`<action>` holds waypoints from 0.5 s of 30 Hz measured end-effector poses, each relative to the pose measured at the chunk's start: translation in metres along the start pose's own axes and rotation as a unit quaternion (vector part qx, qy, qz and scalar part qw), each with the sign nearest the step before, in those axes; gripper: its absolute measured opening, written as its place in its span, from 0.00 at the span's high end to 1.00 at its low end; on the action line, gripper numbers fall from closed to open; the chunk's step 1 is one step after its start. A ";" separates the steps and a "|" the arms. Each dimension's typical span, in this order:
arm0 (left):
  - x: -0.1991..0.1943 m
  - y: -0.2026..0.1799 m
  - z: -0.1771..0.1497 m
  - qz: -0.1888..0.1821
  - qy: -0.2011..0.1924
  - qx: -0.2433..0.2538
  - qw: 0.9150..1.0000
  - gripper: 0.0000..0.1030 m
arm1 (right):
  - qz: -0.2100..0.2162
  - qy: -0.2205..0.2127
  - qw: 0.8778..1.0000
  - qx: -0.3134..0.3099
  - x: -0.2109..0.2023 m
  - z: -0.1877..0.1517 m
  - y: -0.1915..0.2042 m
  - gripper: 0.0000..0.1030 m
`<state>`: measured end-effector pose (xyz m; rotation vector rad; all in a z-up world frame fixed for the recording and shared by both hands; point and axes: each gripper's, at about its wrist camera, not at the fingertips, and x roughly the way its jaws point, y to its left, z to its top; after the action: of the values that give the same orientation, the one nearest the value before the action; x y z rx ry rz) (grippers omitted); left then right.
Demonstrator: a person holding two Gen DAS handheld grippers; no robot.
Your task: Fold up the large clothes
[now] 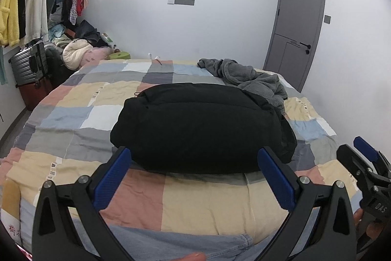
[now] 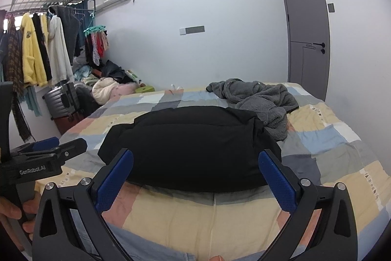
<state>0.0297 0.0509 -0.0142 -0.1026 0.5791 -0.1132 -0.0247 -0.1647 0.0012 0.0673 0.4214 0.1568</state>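
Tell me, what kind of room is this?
Most likely a bedroom. A big bed with a patchwork quilt fills it, a rack of hanging clothes stands by the wall, and a black garment lies folded on the bed.

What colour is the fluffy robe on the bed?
Grey. The fluffy robe shows best in the right wrist view, lying crumpled behind the folded black garment.
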 end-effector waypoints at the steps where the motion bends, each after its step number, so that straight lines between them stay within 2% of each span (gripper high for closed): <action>1: 0.000 -0.001 0.000 0.000 0.000 0.002 1.000 0.00 | 0.001 0.002 1.000 0.000 0.000 0.000 0.000 0.00; 11: -0.001 -0.003 -0.001 0.015 -0.009 0.002 1.000 0.00 | -0.001 0.004 1.000 -0.004 -0.001 -0.001 0.004 0.00; 15: -0.001 -0.004 -0.001 0.010 -0.008 0.002 1.000 0.00 | -0.001 0.004 1.000 -0.005 0.000 -0.001 0.003 0.00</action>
<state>0.0282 0.0474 -0.0138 -0.0939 0.5648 -0.0934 -0.0261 -0.1614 0.0003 0.0574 0.4282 0.1567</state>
